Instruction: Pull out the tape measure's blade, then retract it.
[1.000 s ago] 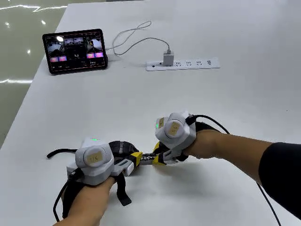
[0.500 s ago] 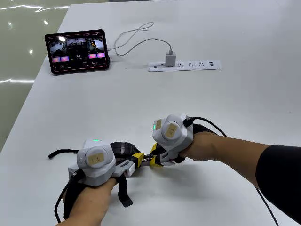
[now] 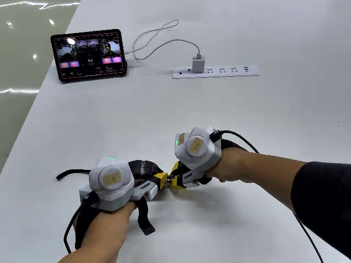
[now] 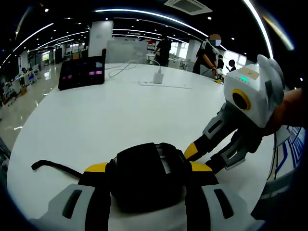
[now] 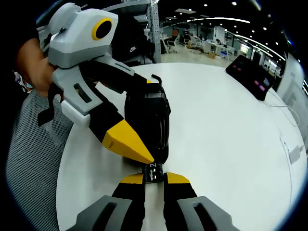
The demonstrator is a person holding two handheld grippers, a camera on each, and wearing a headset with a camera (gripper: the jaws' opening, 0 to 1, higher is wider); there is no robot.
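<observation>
**A:** What does the head view show?

**B:** A white tabletop (image 3: pixel 263 109). At 7 o'clock the left tool (image 3: pixel 154 179) is clamped on a black tape measure (image 3: pixel 141 169), which sits on the tabletop. The right tool (image 3: pixel 175 176) comes in from 4 o'clock, with its yellow tips just beside the left tool's. A tablet (image 3: pixel 89 53) with a lit screen stands at 11 o'clock. A power strip (image 3: pixel 216 71) with a white charger (image 3: pixel 198 63) plugged in lies near 12 o'clock.

**A:** And the left gripper view?

**B:** The tape measure's black case is at 6 o'clock, pinched between the left tool's two yellow-tipped jaws. The right tool reaches in from 3 o'clock, with its tips low and near the case.

**A:** And the right gripper view?

**B:** At 6 o'clock the right tool's jaws are pressed together on the end of the blade (image 5: pixel 154 171), a short dark stub with a printed number. The case lies just above it, toward the centre. The left tool grips the case from 10 o'clock. Very little blade shows between the case and the right tool's jaws.
</observation>
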